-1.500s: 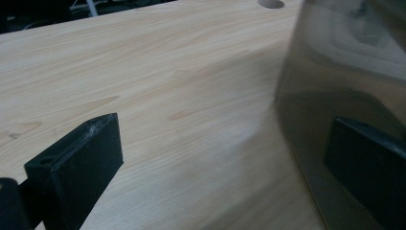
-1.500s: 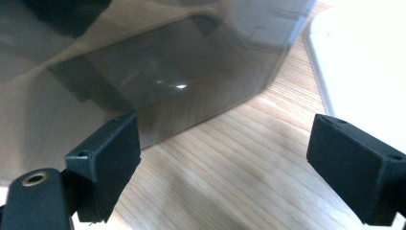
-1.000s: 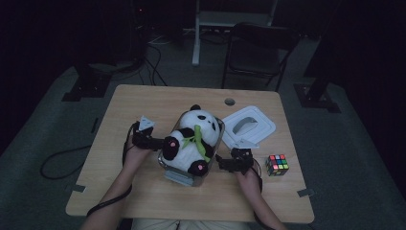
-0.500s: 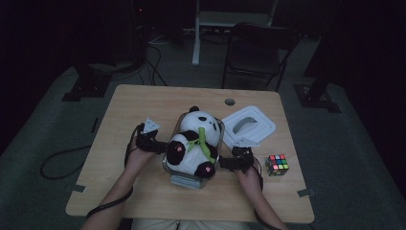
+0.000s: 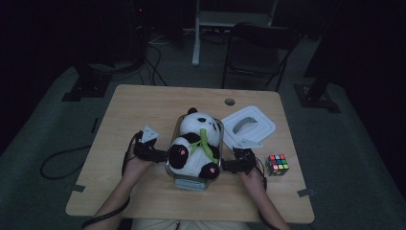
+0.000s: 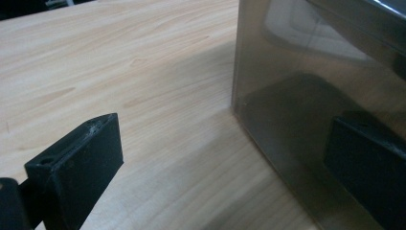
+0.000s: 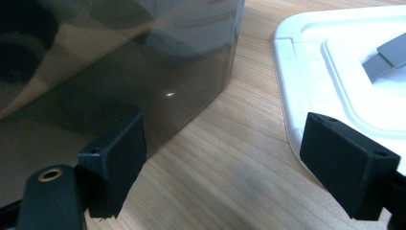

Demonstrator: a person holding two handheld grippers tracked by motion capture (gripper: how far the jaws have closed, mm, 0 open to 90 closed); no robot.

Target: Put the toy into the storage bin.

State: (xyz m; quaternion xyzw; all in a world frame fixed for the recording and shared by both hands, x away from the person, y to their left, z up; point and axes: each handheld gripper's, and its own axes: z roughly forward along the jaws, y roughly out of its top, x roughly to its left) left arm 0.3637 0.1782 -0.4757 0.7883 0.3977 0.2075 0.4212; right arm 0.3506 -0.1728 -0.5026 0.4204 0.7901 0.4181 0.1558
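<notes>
While the wooden table [image 5: 143,115] carries it near the person's edge, the clear container [image 5: 194,179] holding a plush panda [image 5: 196,146] sits between the left gripper [image 5: 160,154] and right gripper [image 5: 227,166], both spread wide, flanking its side walls.

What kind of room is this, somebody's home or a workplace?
Probably a workroom or lab, not a home: a plain wooden table stands on grey carpet, with cables trailing across the floor and a dark office chair behind it. The room is dimly lit.
</notes>
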